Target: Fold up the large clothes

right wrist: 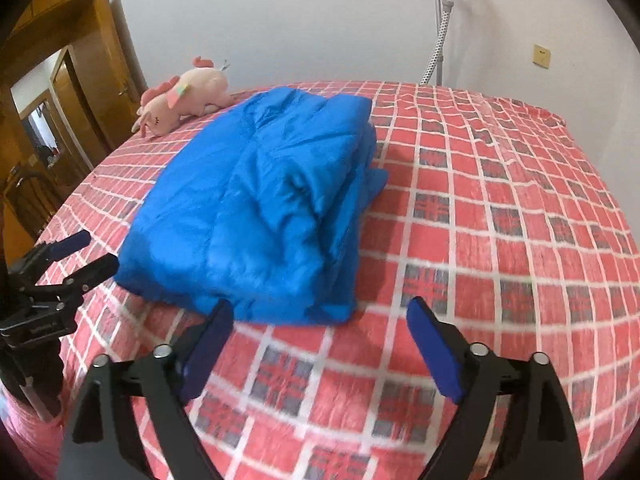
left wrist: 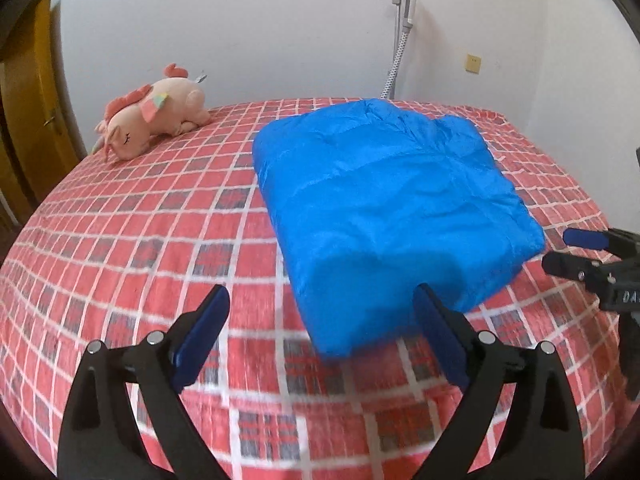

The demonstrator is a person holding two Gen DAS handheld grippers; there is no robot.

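Note:
A bright blue padded garment (left wrist: 392, 204) lies folded into a thick rectangle on the red checked bed (left wrist: 132, 216). It also shows in the right wrist view (right wrist: 260, 208), with layered edges on its right side. My left gripper (left wrist: 322, 300) is open and empty, just in front of the bundle's near corner. My right gripper (right wrist: 320, 314) is open and empty, close to the bundle's near edge. The right gripper shows in the left wrist view (left wrist: 560, 248) beside the bundle's right edge. The left gripper shows in the right wrist view (right wrist: 92, 248) at the bundle's left corner.
A pink plush unicorn (left wrist: 154, 116) lies at the far left of the bed, also seen in the right wrist view (right wrist: 184, 96). A garment steamer pole (left wrist: 400, 40) stands against the white wall behind. A wooden door (right wrist: 84, 72) is at left.

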